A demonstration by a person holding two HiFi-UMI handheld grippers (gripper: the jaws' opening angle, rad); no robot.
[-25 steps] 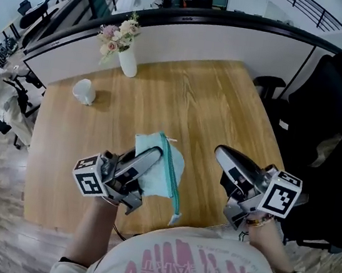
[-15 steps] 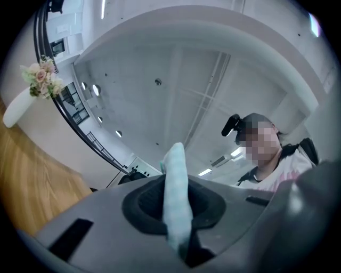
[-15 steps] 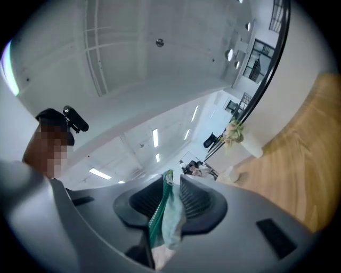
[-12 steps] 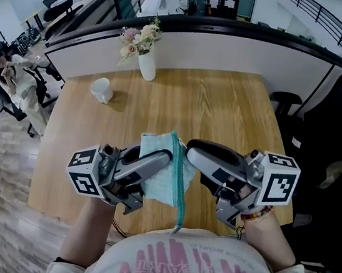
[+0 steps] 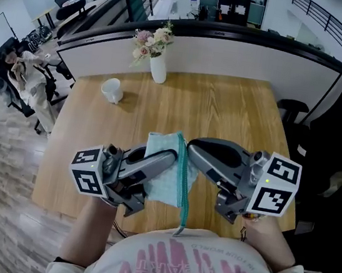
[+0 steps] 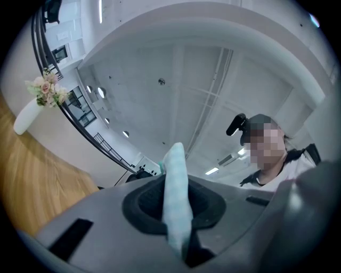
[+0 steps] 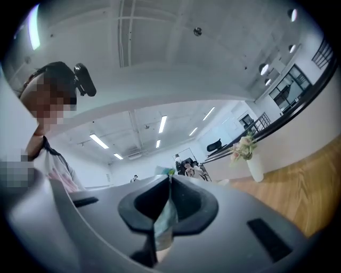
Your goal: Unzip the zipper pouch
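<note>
Wooden table (image 5: 238,110) forms the work surface, but the pouch (image 5: 162,179) is held clear above it, between the two grippers and close to the person's chest. Its zipper (image 5: 182,185) runs along the edge facing the right gripper (image 5: 193,147), with the loose end hanging below both sets of fingers. The left gripper (image 5: 168,157) has its fingers clamped narrow on the pale blue body of the pouch. The right gripper has its fingers closed on a thin teal strip (image 7: 161,226) at the zipper line, most likely the pull tab, though no view confirms this. To perform the step well, hold the left grip fixed as the anchor. Draw the right gripper along the line of the zipper rather than away from it, with the fabric between the two grips taut so the slider does not bunch the cloth. A pull across the teeth is likely to jam the slider or drag the strip out of the fingers. Only the head view shows the whole pouch, the zipper's course and both grippers together, plus a cup (image 5: 111,89) and a vase of flowers (image 5: 157,68) well beyond the fingertips. Only the gripper views show the clamping itself: cloth pinched between the pads of each.
</note>
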